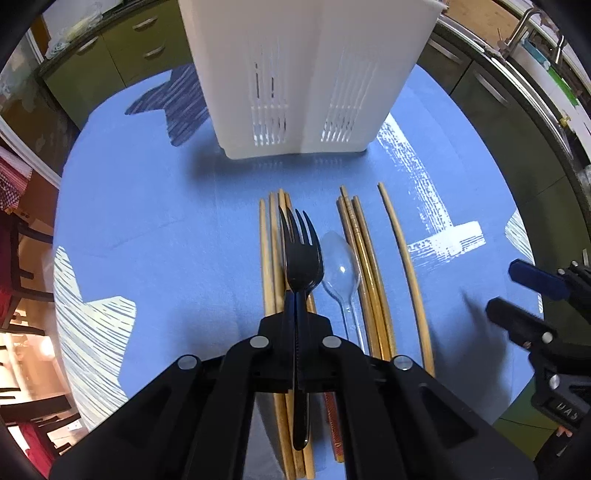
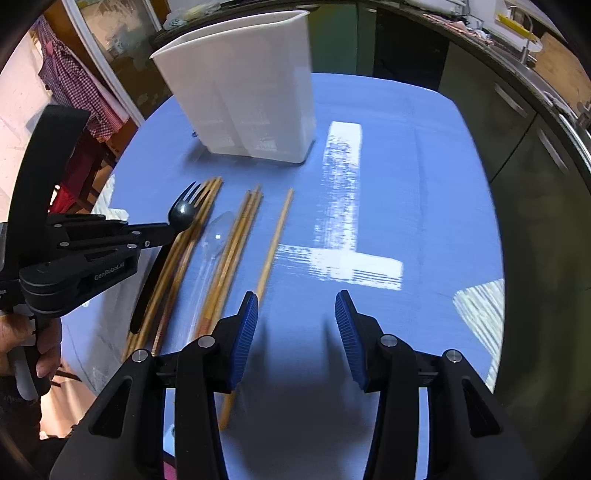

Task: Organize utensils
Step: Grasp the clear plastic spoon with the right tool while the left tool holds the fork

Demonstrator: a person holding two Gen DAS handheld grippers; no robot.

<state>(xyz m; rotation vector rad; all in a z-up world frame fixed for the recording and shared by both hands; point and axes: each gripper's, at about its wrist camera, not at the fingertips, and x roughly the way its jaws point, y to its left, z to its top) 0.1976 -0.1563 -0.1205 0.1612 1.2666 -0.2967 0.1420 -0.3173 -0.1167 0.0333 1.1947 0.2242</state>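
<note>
My left gripper (image 1: 295, 314) is shut on a black plastic fork (image 1: 301, 251) by its neck and holds it above the chopsticks, tines toward the white utensil holder (image 1: 295, 74). It also shows in the right wrist view (image 2: 155, 238) with the fork (image 2: 183, 210). Several wooden chopsticks (image 1: 369, 266) and a clear plastic spoon (image 1: 340, 269) lie in a row on the blue tablecloth (image 1: 166, 221). My right gripper (image 2: 295, 332) is open and empty, just right of a lone chopstick (image 2: 275, 236). The holder (image 2: 243, 85) stands behind the row.
The tablecloth (image 2: 424, 184) carries white painted patches. Green kitchen cabinets (image 1: 122, 48) and a counter with a sink tap (image 1: 524, 26) lie beyond the table. Chairs stand at the left (image 1: 22, 258). The right gripper shows at the left view's right edge (image 1: 532, 295).
</note>
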